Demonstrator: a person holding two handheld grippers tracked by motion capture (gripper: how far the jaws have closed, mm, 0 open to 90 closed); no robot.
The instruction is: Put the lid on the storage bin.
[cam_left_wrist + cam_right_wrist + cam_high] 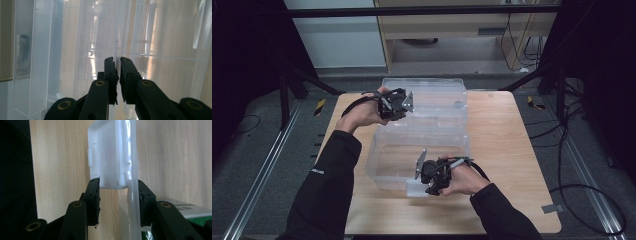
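A clear plastic box (387, 165) stands in the middle of the wooden table, with its clear lid (437, 95) raised behind it. My left gripper (398, 111) is at the lid's left edge. In the left gripper view its jaws (117, 60) stand almost together with a thin clear plastic edge (117, 37) pinched between the pads. My right gripper (427, 187) is at the box's near wall. Its jaws (118, 181) close around the white latch (107, 157) and the clear wall (132, 202) beside it, with the pads touching them.
Bare table (512, 150) lies to the right and in front of the box. A white and green label (185, 211) shows past the right gripper's jaw. Floor rails (267, 165) and cables (582, 200) flank the table.
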